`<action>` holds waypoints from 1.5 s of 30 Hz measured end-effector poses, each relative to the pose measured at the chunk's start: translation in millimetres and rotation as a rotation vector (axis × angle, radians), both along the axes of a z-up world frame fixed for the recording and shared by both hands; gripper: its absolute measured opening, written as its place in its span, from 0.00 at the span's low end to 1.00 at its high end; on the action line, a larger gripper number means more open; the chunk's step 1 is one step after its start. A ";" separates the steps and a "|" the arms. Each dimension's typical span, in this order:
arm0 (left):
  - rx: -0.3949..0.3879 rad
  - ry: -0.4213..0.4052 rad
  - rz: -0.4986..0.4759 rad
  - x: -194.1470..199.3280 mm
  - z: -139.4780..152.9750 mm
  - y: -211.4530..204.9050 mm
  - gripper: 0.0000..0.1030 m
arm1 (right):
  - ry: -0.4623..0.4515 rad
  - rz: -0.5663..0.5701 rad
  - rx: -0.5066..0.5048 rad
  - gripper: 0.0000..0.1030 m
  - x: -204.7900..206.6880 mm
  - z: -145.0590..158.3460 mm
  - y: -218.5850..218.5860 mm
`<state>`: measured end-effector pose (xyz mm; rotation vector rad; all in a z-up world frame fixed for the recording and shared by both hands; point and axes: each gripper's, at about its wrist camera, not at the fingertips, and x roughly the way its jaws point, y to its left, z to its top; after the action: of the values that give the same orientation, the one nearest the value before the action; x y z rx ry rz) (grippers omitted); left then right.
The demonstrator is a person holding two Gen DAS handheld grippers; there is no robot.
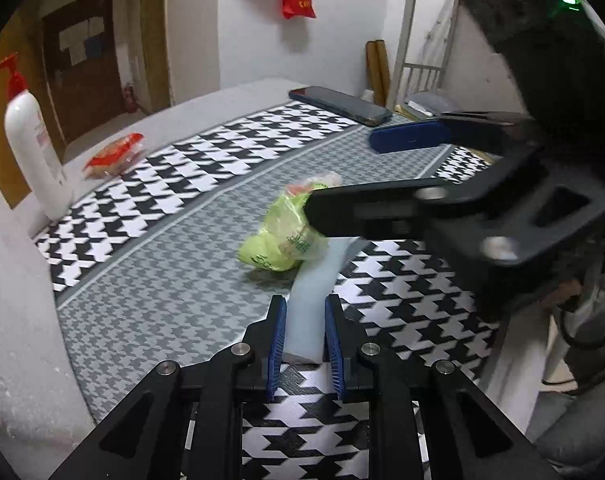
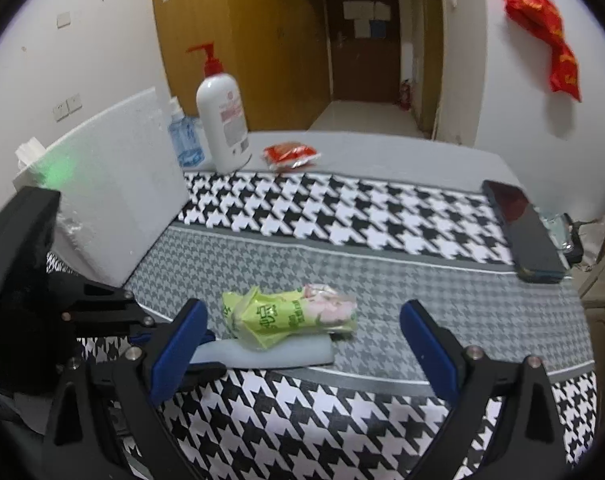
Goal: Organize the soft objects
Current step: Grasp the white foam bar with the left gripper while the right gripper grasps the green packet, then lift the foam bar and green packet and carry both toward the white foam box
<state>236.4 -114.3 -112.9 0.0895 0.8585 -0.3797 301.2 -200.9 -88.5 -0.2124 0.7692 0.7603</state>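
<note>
Centrally in the left wrist view, the left gripper has its blue pads closed against both sides of a pale blue foam strip, gripping its near end. The strip lies flat on a houndstooth mat, and its long axis runs from the bottom centre up toward the middle of the frame. On its far end rests a green plastic packet, a soft wrapped item with a pink patch. In the right wrist view, the right gripper stands wide open and holds nothing; the green packet sits just beyond the gap between its blue fingers, lying crosswise with its long axis left to right, and the foam strip shows beneath it. So the right gripper is the one placed to take the packet, probably by closing in across its length, while the left pins the strip. Both grippers tilt downward toward the mat. Farther back stand a white pump bottle, a red snack packet and a dark phone at right.
</note>
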 end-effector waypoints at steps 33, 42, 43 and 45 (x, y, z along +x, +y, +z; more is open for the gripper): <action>-0.044 -0.005 0.007 0.9 1.3 3.3 0.21 | -0.047 -0.090 -0.011 0.70 4.3 18.3 -16.0; -0.076 -0.054 -0.006 -8.0 10.7 1.8 0.21 | -0.042 -0.187 0.070 0.70 -10.5 27.2 -53.8; -0.070 -0.056 0.004 -7.8 10.5 2.4 0.21 | -0.045 -0.195 0.072 0.70 -11.5 27.2 -56.0; -0.071 -0.048 0.021 -5.1 9.6 4.7 0.21 | -0.044 -0.208 0.077 0.70 -13.5 27.1 -60.5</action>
<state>231.3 -109.6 -103.3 0.0233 0.7976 -0.3865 287.6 -261.3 -61.4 -0.0772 0.7066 0.5852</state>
